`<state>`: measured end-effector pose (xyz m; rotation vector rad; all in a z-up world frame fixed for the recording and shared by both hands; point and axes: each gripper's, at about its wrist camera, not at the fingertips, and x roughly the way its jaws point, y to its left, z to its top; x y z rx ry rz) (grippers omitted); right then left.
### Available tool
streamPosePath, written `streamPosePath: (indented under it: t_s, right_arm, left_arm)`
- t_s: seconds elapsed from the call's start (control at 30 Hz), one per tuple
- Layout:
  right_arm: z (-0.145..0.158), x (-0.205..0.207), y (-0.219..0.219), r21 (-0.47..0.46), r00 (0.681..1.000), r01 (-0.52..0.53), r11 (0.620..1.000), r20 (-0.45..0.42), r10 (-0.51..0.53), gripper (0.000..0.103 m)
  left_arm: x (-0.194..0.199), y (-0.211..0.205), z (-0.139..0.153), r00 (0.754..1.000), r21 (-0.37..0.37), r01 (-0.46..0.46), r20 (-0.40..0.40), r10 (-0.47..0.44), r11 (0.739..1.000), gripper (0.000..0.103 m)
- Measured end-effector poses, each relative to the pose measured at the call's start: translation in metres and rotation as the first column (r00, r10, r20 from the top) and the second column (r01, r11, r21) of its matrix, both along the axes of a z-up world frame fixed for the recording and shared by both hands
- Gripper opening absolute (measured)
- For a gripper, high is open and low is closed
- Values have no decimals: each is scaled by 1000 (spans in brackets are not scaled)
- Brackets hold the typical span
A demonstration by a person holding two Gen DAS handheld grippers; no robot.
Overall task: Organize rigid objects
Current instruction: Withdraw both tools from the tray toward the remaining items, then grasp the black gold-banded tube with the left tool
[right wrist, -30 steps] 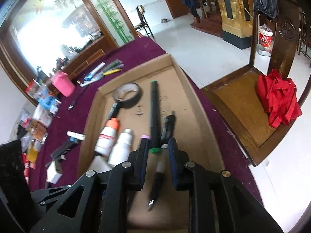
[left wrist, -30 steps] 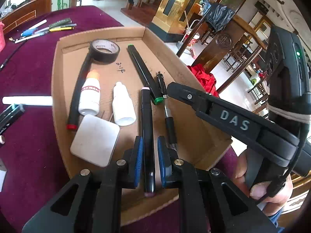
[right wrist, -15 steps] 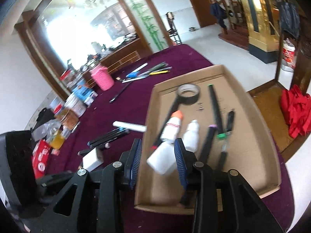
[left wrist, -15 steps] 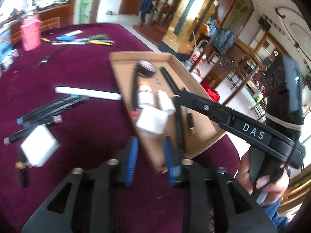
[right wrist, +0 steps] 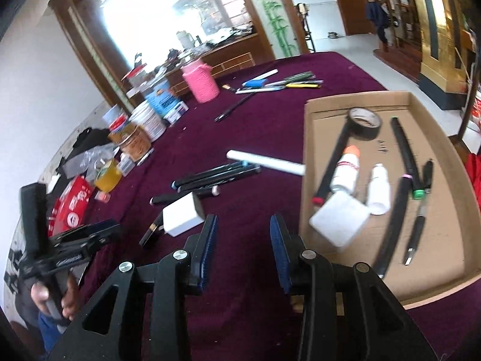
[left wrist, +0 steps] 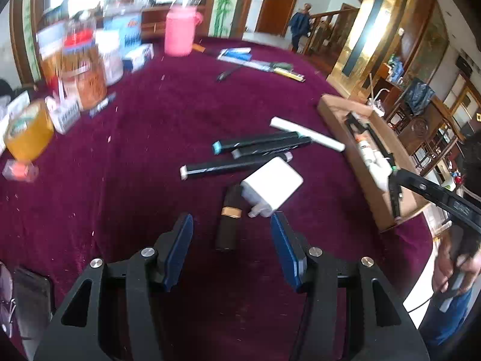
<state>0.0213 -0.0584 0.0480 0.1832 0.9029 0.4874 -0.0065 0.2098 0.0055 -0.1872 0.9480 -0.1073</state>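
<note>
My left gripper (left wrist: 231, 251) is open and empty above the purple cloth, just short of a dark tube with a gold band (left wrist: 229, 219) and a white charger (left wrist: 272, 186). Three black markers (left wrist: 258, 146) and a white stick (left wrist: 306, 134) lie beyond. My right gripper (right wrist: 242, 248) is open and empty over the cloth, left of the cardboard tray (right wrist: 445, 273). The tray holds a tape roll (right wrist: 364, 122), two white bottles (right wrist: 345, 171), black markers (right wrist: 404, 147), a pen and a white square block (right wrist: 339, 222).
A pink cup (right wrist: 200, 84), jars and boxes (right wrist: 135, 138) crowd the cloth's far left. More pens (right wrist: 279, 83) lie at the far edge. The left gripper shows in the right wrist view (right wrist: 60, 249). The tray's side wall (left wrist: 354, 162) stands right of the charger.
Both grippers have pulled back from the tray and swung left over the cloth, and both have opened wider. The black marker that lay between the left fingers stays in the tray.
</note>
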Motion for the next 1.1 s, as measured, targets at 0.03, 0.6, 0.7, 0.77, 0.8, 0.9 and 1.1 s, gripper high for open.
streamPosePath:
  t_s: [0.03,0.6,0.7,0.77,0.8,0.9,1.1]
  right_arm:
    - [-1,-1,5,-6,1000,-12,1000,-4,12,32]
    - [-12,6,46,-46,994,-101,994,-51,99,45]
    - [-16,13,66,-68,991,-129,989,-40,127,57]
    - [-22,20,84,-101,987,-159,982,-43,156,58]
    - [-26,25,94,-114,982,-185,976,-54,180,59]
    - [-39,37,116,-189,976,-216,958,-78,205,60]
    - [-52,44,147,-246,963,-270,931,-90,255,65]
  left_arm:
    - [4,1,-7,1000,5,-4,-16,4,1000,53]
    - [32,-2,-45,999,71,-6,-48,9,997,17]
    - [30,10,-48,999,17,-37,-28,37,999,15]
    - [28,14,-48,999,-6,-42,-17,41,999,15]
    - [28,14,-48,999,-4,-40,-11,40,999,15]
    - [28,13,-48,999,5,-36,-5,36,999,15]
    - [28,15,-49,999,-8,-32,-2,32,999,15]
